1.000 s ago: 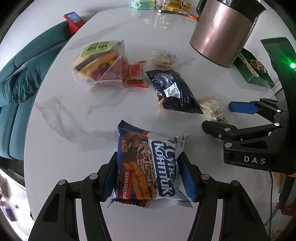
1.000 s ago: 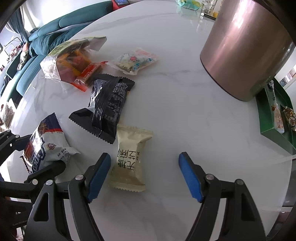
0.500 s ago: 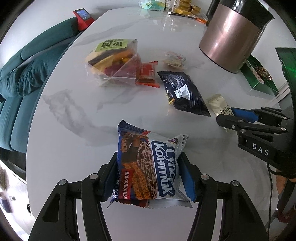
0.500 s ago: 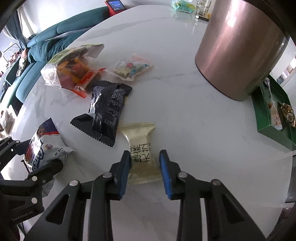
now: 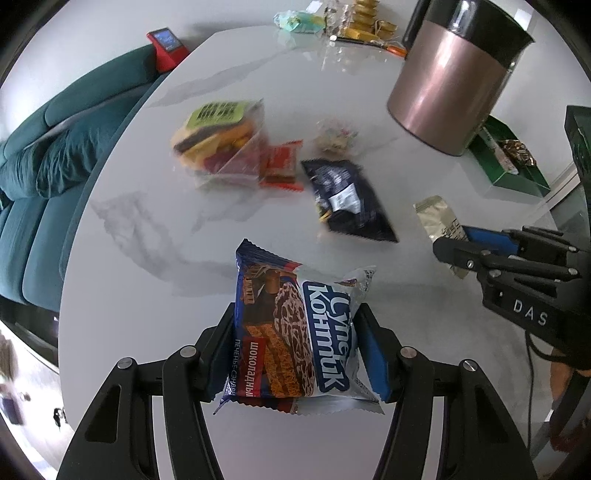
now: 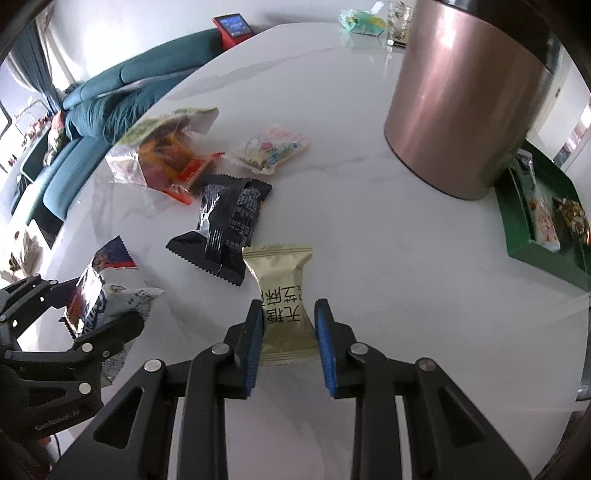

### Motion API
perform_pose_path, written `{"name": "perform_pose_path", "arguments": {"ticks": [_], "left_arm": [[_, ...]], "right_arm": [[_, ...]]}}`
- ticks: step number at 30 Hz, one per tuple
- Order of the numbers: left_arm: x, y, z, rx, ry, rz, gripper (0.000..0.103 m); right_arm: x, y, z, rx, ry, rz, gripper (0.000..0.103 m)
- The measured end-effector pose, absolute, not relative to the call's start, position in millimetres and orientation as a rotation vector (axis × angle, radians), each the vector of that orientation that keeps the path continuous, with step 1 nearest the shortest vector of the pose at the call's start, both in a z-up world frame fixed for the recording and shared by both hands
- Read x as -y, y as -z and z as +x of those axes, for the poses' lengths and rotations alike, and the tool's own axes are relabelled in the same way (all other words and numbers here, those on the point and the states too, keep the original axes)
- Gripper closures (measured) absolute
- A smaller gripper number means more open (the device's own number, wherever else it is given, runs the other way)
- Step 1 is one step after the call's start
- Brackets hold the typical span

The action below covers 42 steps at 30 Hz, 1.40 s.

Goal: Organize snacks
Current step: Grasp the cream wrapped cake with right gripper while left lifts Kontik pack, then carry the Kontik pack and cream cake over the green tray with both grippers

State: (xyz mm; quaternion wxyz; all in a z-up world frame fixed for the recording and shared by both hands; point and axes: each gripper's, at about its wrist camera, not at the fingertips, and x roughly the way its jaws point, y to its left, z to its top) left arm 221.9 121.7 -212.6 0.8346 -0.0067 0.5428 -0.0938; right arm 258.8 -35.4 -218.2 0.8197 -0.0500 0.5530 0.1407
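My left gripper is shut on a blue and white cookie packet, held above the white marble table. My right gripper is shut on a small beige packet with black characters; in the left wrist view the same beige packet sticks out of the right gripper. On the table lie a black packet, a clear bag of mixed snacks, a red wrapper and a small pastel packet. From the right wrist view, the cookie packet shows at the left.
A tall copper-coloured bin with a black rim stands at the back right. Beside it sits a green tray holding a few snacks. More items crowd the far table edge. A teal sofa runs along the left.
My right gripper closed from wide open onto the beige packet and lifted it slightly off the table. The left gripper kept its grip on the cookie packet.
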Motion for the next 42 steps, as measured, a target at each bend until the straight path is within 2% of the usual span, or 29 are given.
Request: {"name": "perform_pose_path", "arguments": {"ticks": [10,24,42], "left_arm": [[-58,189,216,-1.131,0.285,0.039,0.049],[81,184,221,-1.137,0.4,0.102,0.049],[244,175,273,-1.096,0.403,0.078,0.049]], "right_arm": [[99,202,236,-1.173,-0.234,-0.017,0.089],[235,190,217,-1.182,-0.117,0.072,0.089],[383,179,253,-1.154,-0.107,0.083,0.089]]}}
